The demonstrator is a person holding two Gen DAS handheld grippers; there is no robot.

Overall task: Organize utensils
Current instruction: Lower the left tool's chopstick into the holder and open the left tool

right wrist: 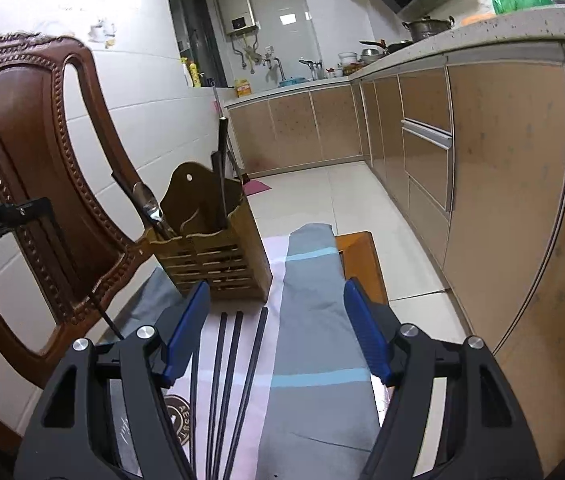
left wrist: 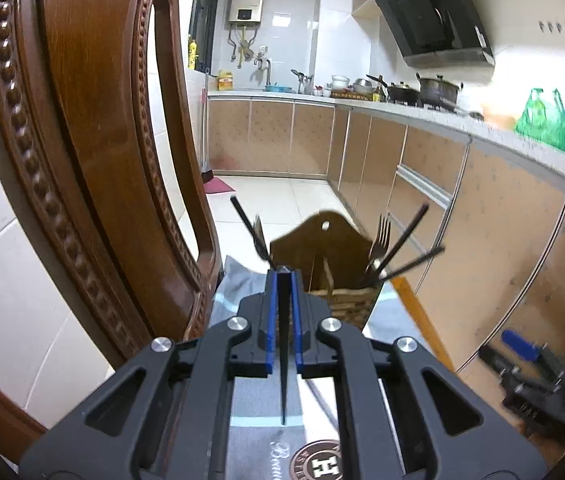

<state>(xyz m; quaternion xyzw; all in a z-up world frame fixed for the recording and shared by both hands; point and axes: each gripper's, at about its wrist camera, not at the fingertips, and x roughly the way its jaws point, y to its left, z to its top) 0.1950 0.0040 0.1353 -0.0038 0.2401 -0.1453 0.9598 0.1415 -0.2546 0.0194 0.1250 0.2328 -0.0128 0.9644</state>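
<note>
1. Left gripper [left wrist: 282, 276] is pinching 1 thin black chopstick [left wrist: 283, 360] between its blue pads, just before the wooden utensil holder [left wrist: 324, 256].
2. Right gripper [right wrist: 276, 328] is hanging wide open, gripping nothing, above 3 black chopsticks [right wrist: 234, 364] lying on the striped cloth [right wrist: 314, 320].
3. Forks [left wrist: 380, 240] are standing in the holder's right compartment.

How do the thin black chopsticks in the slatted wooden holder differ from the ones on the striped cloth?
The holder chopsticks stand leaning, ends fanned above the wooden holder, beside a metal fork. The cloth chopsticks lie flat, side by side on the striped cloth. Both sets are thin and black.
</note>
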